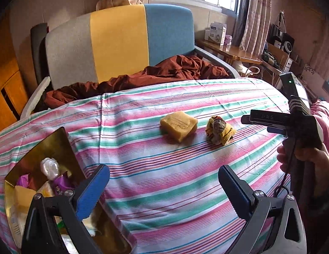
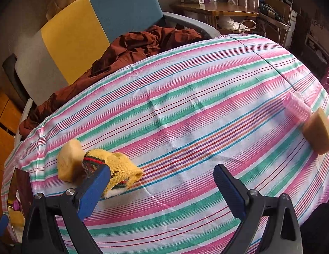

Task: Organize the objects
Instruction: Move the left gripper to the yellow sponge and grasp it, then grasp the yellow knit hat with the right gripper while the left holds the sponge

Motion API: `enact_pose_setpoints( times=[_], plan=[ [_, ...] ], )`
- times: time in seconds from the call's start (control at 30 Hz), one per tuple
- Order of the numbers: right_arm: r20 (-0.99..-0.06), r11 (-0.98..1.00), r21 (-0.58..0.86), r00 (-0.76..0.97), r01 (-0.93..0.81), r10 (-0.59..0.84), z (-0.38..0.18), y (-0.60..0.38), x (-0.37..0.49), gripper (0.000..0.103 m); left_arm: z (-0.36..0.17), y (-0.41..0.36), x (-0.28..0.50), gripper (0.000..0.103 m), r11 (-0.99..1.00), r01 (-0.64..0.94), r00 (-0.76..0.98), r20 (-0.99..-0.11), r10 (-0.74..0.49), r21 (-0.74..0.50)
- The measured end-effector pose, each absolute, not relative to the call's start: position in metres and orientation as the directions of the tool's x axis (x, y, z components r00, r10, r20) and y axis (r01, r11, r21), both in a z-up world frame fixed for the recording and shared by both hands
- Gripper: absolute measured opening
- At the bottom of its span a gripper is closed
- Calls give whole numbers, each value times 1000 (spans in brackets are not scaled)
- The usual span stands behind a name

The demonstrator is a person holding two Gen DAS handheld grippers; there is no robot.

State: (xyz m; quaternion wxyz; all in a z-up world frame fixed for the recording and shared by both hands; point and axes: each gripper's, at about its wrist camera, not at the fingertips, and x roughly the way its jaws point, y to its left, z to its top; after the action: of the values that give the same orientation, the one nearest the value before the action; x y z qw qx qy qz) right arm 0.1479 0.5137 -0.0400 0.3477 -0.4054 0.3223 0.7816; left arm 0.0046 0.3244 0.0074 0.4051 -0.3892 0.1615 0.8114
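A tan soap block [image 1: 178, 125] and a rolled yellow sock [image 1: 220, 132] lie side by side on the striped cloth [image 1: 164, 180]. My left gripper [image 1: 164, 188] is open and empty, hovering above the cloth beside a gold box [image 1: 37, 148] that holds several items. My right gripper [image 2: 162, 187] is open and empty; its left finger sits just in front of the sock [image 2: 120, 169] and soap block [image 2: 69, 162]. It shows side-on in the left wrist view [image 1: 257, 122], right of the sock. A second tan block [image 2: 318, 133] and a pink ribbed item [image 2: 298, 105] lie at the cloth's right edge.
A grey, yellow and blue chair [image 1: 117, 42] with a crumpled rust-brown cloth [image 1: 154, 72] stands behind the covered surface. A wooden desk [image 1: 228, 50] with boxes and electronics stands at the back right. The person's hand [image 1: 308, 154] holds the right gripper.
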Motion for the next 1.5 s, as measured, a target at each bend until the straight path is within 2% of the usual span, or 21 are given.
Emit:
enact_pose_setpoints(
  times=[0.23,0.6,0.83,0.87,1.0,1.03,1.07,1.2,1.5],
  plan=[
    [-853,-547,257,-453,-797,260,-39,514,150,100,-27,384,-34,103,-674,-726,-280,-838,468,-134],
    [-851,-552,261,-459,-792,255,-39,517,148,100,-68,451,-95,103,-764,-580,-178,-871,459,-284],
    [-855,-559,251,-451,-790,254,-41,519,146,99,-90,470,-103,102,-781,-563,-175,-884,433,-271],
    [-856,-561,248,-450,-790,256,-41,519,145,99,-91,469,-101,100,-776,-574,-180,-883,433,-264],
    [-857,-565,239,-445,-790,259,-42,518,142,99,-88,457,-98,75,-746,-621,-203,-870,449,-240],
    [-858,-567,234,-442,-790,262,-42,518,142,98,-86,455,-96,65,-729,-641,-193,-868,457,-242],
    [-858,-568,229,-439,-791,265,-42,517,142,98,-85,453,-94,60,-711,-655,-173,-865,471,-255],
    [-854,-573,249,-456,-781,251,-43,517,139,95,-78,445,-77,55,-687,-692,-184,-868,462,-219],
    [-846,-666,258,-496,-700,194,-45,500,117,94,-74,396,-11,54,-593,-791,-187,-863,470,-152]
  ],
)
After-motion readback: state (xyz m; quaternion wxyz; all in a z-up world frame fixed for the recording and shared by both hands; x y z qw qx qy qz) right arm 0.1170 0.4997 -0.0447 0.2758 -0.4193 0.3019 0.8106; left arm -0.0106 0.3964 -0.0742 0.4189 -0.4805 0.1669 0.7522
